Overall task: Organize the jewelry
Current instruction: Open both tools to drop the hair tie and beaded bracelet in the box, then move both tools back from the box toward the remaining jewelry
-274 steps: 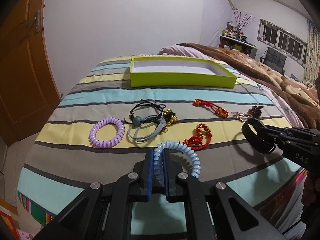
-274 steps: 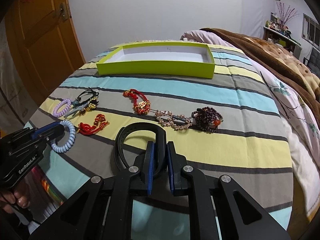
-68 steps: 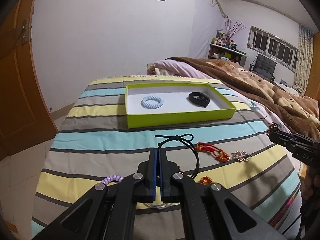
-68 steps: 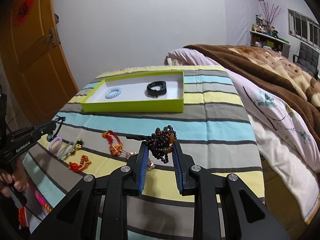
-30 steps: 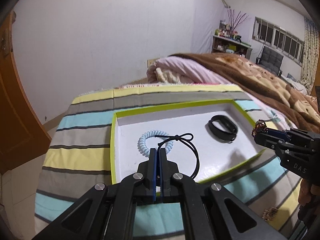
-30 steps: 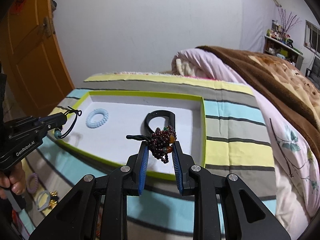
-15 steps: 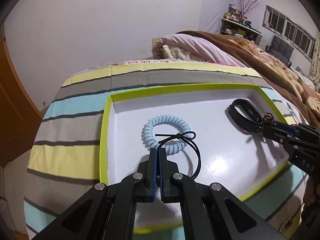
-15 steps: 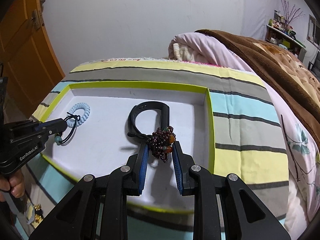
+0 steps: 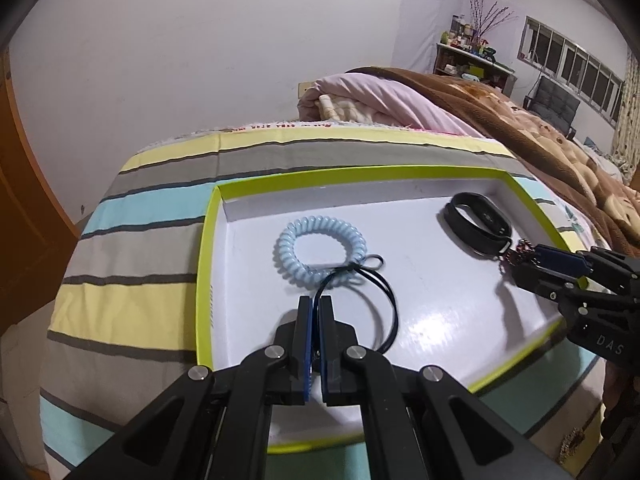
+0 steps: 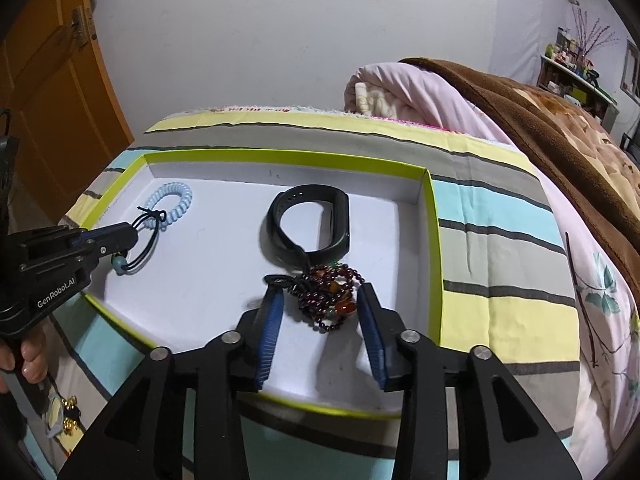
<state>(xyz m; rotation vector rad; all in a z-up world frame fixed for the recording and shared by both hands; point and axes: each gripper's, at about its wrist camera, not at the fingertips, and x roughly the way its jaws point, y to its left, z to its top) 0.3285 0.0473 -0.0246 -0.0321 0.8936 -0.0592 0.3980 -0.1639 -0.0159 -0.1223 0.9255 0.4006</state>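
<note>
A lime-green box [image 9: 204,264] [image 10: 434,240] with a white floor lies on the striped bed. Inside it are a light blue coil tie [image 9: 320,248] [image 10: 170,200] and a black wristband [image 9: 478,224] [image 10: 312,224]. My left gripper [image 9: 315,304] [image 10: 132,234] is shut on a black cord hair tie [image 9: 384,300] [image 10: 148,248], whose loop hangs just over the coil tie. My right gripper [image 10: 320,300] [image 9: 524,258] is opening low over the box floor. A dark red bead bracelet [image 10: 328,296] sits between its spread fingers, next to the wristband, and the pads do not press on it.
The striped sheet [image 9: 132,208] surrounds the box. A brown blanket [image 10: 560,120] and a pink quilt [image 9: 360,96] lie to the right and behind. A wooden door [image 10: 48,92] stands at the left. More jewelry [image 10: 60,416] lies on the bed near the person's hand [image 10: 28,356].
Both grippers came in over the box and dropped lower. The right jaws have spread wide and let go of the bead bracelet. The left still pinches the black cord.
</note>
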